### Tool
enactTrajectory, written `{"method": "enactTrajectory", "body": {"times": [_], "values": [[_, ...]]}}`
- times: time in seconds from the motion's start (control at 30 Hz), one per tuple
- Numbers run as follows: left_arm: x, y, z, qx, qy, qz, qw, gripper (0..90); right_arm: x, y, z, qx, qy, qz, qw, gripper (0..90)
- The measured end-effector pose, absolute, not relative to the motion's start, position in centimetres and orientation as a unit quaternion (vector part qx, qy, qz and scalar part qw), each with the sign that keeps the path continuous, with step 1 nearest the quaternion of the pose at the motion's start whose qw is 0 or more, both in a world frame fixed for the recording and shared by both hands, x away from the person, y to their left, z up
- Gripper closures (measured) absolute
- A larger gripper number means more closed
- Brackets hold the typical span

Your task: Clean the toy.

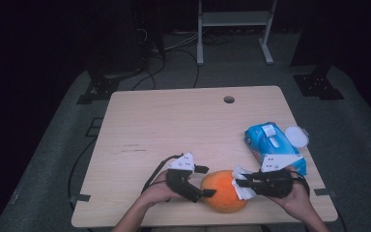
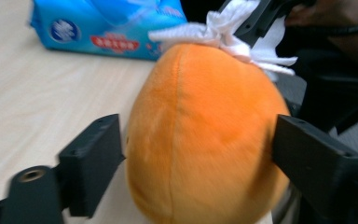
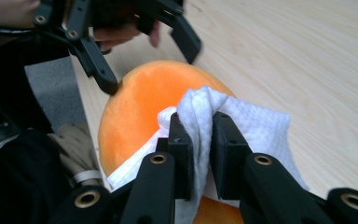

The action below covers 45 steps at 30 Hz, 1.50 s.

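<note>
Pale wood bench (image 1: 174, 125) under dim light, with a blue wipes pack (image 1: 270, 142) lying beyond the right jaws. At the near edge an orange plush ball (image 1: 223, 191) sits between both tools. The left gripper (image 1: 204, 181) has its jaws spread to either side of the ball, pads apparently just off the plush. The right gripper (image 3: 200, 140) pinches a white wipe (image 3: 242, 123) tight and lays it on the ball's top, directly ahead of its jaws; the coming stroke probably runs across that crown towards the left jaws.
</note>
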<state>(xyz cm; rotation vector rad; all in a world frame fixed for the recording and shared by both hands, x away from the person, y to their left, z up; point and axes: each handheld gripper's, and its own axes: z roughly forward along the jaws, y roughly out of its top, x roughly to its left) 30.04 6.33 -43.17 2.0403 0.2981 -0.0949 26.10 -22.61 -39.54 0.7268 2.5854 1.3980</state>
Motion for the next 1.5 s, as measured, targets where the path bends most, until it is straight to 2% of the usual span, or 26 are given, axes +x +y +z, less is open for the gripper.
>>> {"method": "enactTrajectory", "body": {"times": [0.1, 0.17, 0.2, 0.3, 0.37, 0.43, 0.6, 0.73, 0.8, 0.87, 0.97, 1.07, 1.13, 1.2, 1.37, 1.5], "values": [[29.8, 5.4, -44.2, 0.858, 0.121, -0.064, 0.495, 8.1, 26.1, -21.9, -39.9, 0.231, 0.857, 0.459, 0.050, 78.3], [29.7, 5.2, -44.6, 0.859, 0.121, -0.063, 0.494, 7.7, 26.1, -21.6, -40.1, 0.231, 0.856, 0.461, 0.043, 78.3], [29.6, 5.3, -44.5, 0.859, 0.121, -0.058, 0.493, 11.3, 26.1, -21.5, -40.1, 0.232, 0.856, 0.461, 0.043, 78.2], [29.3, 5.6, -43.8, 0.862, 0.114, -0.024, 0.493, 38.7, 26.1, -21.5, -39.6, 0.234, 0.852, 0.465, 0.051, 78.3], [29.1, 5.5, -42.9, 0.862, 0.104, -0.002, 0.497, 46.4, 26.1, -21.5, -39.0, 0.234, 0.849, 0.470, 0.059, 78.3], [29.1, 5.5, -41.8, 0.858, 0.089, 0.041, 0.505, 48.2, 26.3, -21.5, -38.1, 0.229, 0.847, 0.475, 0.073, 78.3], [30.2, 6.4, -39.9, 0.843, 0.071, 0.103, 0.523, 48.5, 27.6, -21.1, -35.7, 0.224, 0.833, 0.496, 0.102, 78.4], [31.6, 7.5, -41.3, 0.857, 0.076, 0.103, 0.499, 46.3, 29.2, -19.5, -36.4, 0.224, 0.844, 0.474, 0.111, 78.4], [32.1, 8.2, -43.0, 0.863, 0.088, 0.076, 0.491, 37.4, 30.0, -18.6, -38.0, 0.229, 0.857, 0.452, 0.097, 78.5], [32.6, 9.1, -43.9, 0.847, 0.116, 0.036, 0.518, 26.1, 30.6, -18.1, -39.7, 0.235, 0.858, 0.450, 0.076, 78.7], [32.9, 9.8, -44.0, 0.834, 0.139, 0.025, 0.534, 19.5, 30.9, -18.1, -40.2, 0.241, 0.852, 0.460, 0.066, 78.8], [32.6, 9.4, -43.6, 0.844, 0.133, 0.041, 0.518, 21.4, 30.7, -18.1, -40.0, 0.243, 0.854, 0.455, 0.072, 78.8], [32.3, 9.2, -43.5, 0.848, 0.127, 0.055, 0.512, 32.4, 30.5, -18.0, -39.7, 0.241, 0.854, 0.453, 0.081, 78.9], [31.9, 8.9, -43.3, 0.850, 0.121, 0.069, 0.508, 36.9, 29.9, -17.4, -39.1, 0.229, 0.856, 0.453, 0.094, 78.9], [30.6, 7.9, -43.0, 0.861, 0.077, 0.111, 0.490, 36.5, 28.7, -13.7, -38.4, 0.180, 0.869, 0.450, 0.098, 79.0], [30.7, 8.4, -43.4, 0.856, 0.085, 0.106, 0.500, 36.9, 29.3, -13.8, -38.3, 0.186, 0.864, 0.456, 0.101, 79.1]]}}
